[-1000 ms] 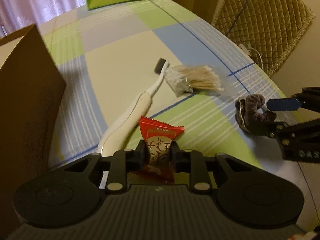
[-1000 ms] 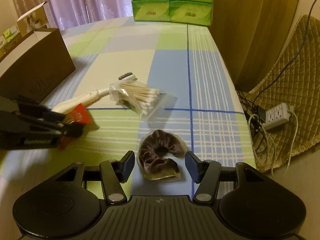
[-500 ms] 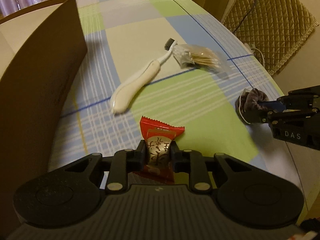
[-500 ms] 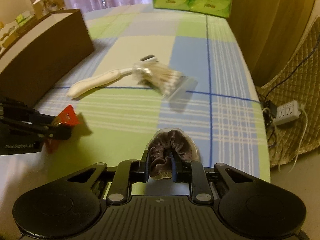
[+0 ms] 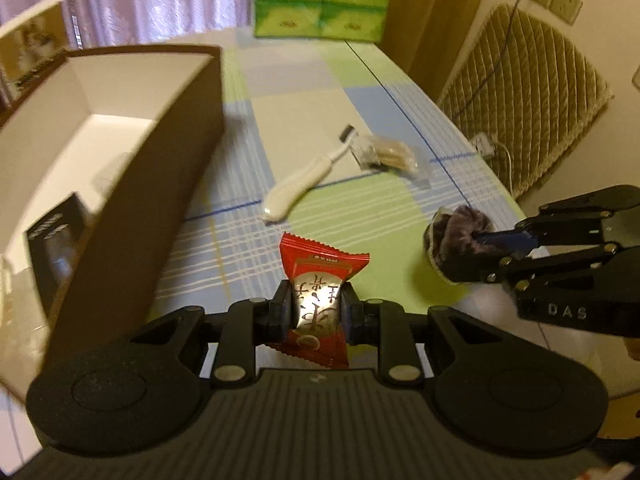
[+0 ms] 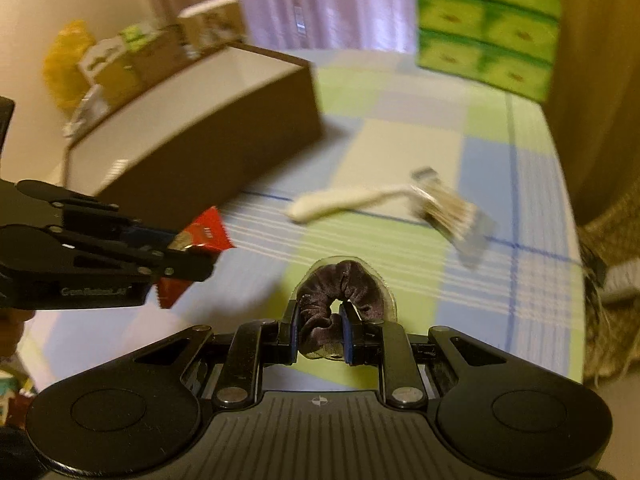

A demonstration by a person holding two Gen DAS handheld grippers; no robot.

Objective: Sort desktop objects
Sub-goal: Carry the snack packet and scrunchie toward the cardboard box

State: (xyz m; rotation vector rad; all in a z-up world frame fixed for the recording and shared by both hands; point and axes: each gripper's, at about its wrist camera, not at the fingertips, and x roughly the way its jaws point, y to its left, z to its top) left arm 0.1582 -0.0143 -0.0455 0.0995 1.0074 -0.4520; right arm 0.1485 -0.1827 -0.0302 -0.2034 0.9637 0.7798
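My left gripper (image 5: 316, 312) is shut on a red snack packet (image 5: 320, 280), held above the checked tablecloth beside the brown box (image 5: 160, 168). My right gripper (image 6: 320, 330) is shut on a dark brown velvet scrunchie (image 6: 348, 280), lifted off the cloth. Each gripper shows in the other's view: the right gripper (image 5: 476, 248) with the scrunchie (image 5: 460, 228) at the right, the left gripper (image 6: 180, 252) with the red packet (image 6: 208, 232) at the left. A white toothbrush (image 5: 304, 184) and a bag of cotton swabs (image 5: 388, 152) lie mid-table.
The open brown box, white inside, holds a black item (image 5: 52, 248). Green tissue packs (image 5: 324, 0) stand at the table's far end. A quilted chair (image 5: 524, 100) and a power strip (image 5: 486, 146) are off the right edge. Small boxes (image 6: 132, 52) stand behind the brown box.
Both grippers have risen and drawn back from the table, so the box's inside now shows. The right gripper closed on the scrunchie and lifted it; the left kept the red packet.
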